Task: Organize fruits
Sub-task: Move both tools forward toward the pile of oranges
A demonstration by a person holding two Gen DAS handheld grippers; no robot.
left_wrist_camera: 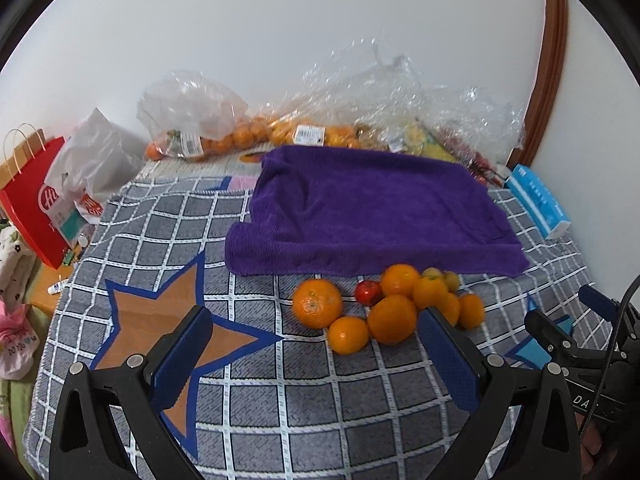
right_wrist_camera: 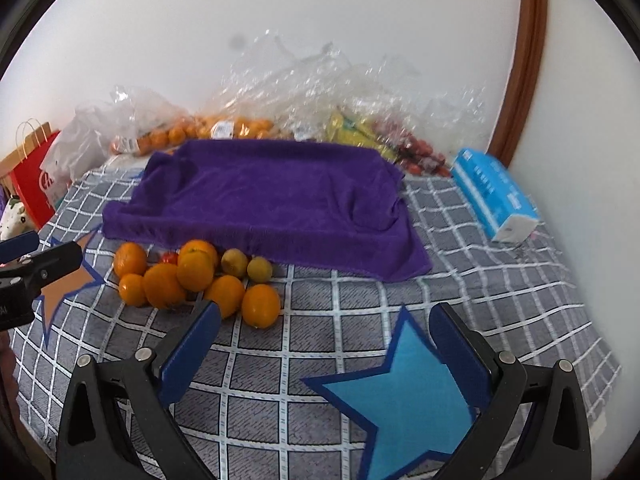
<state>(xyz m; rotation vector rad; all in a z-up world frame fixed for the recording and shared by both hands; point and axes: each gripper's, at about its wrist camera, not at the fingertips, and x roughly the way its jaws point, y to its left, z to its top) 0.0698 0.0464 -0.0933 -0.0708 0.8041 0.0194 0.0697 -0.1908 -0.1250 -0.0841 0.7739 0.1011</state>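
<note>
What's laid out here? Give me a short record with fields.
surface: checked cloth with star patches
loose fruit: pile of oranges, one small red fruit, two yellowish fruits
behind the pile: purple towel
at the wall: bagged fruit
far right: blue tissue pack
left gripper: open, empty
right gripper: open, empty

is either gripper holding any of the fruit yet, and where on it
Nothing is held. The left gripper and the right gripper are both open with nothing between their fingers; the pile of oranges lies loose on the checked cloth.
</note>
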